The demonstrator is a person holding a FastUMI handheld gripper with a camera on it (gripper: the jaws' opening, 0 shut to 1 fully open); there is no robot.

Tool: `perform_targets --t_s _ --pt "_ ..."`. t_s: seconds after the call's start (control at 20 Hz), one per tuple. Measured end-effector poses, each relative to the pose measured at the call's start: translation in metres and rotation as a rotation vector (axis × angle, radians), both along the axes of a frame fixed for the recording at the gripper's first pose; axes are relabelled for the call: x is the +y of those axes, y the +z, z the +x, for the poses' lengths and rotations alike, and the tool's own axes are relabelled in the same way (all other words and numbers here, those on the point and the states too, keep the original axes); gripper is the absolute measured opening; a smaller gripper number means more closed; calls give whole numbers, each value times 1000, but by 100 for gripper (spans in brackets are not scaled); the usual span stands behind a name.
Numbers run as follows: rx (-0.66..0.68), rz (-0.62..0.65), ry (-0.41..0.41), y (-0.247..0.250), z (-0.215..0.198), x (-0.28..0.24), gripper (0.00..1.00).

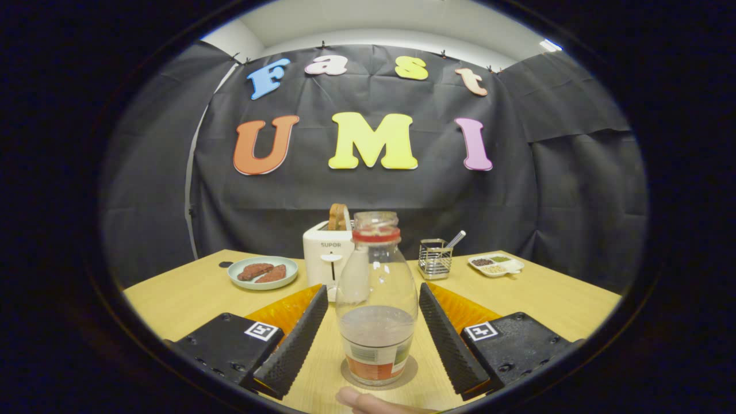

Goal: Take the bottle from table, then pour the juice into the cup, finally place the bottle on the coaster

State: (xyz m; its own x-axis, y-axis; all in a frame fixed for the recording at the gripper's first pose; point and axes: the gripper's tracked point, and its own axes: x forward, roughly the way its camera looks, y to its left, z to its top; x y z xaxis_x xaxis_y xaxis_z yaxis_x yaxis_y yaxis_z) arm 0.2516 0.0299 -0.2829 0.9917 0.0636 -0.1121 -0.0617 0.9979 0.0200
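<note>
Your gripper [374,330] had its jaws open, clear of the bottle [376,299] standing upright on the coaster [411,374] between them.

The bottle [376,299] stands upright on the coaster [379,376], on the table [546,299], between the two fingers of the gripper [374,313], which lie apart at 9 and 3 o'clock of it without touching it. At 12 o'clock, behind the bottle, stands the toaster [326,259] with a slice of bread [337,217] in its slot. At 10 o'clock lies a plate [263,272] bearing two pieces of food. At 1 o'clock stands a wire holder [434,259] with a utensil in it; farther right, at 2 o'clock, lies a divided dish [495,264]. At 6 o'clock, nearest the camera, a fingertip [359,399] shows just before the coaster.
</note>
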Motion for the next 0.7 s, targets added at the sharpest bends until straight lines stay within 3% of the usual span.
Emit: perform_targets --t_s 0.25,0.7 --pt "-34 18 7 46 -25 3 100" --pt "-104 -65 1 132 -92 4 100"
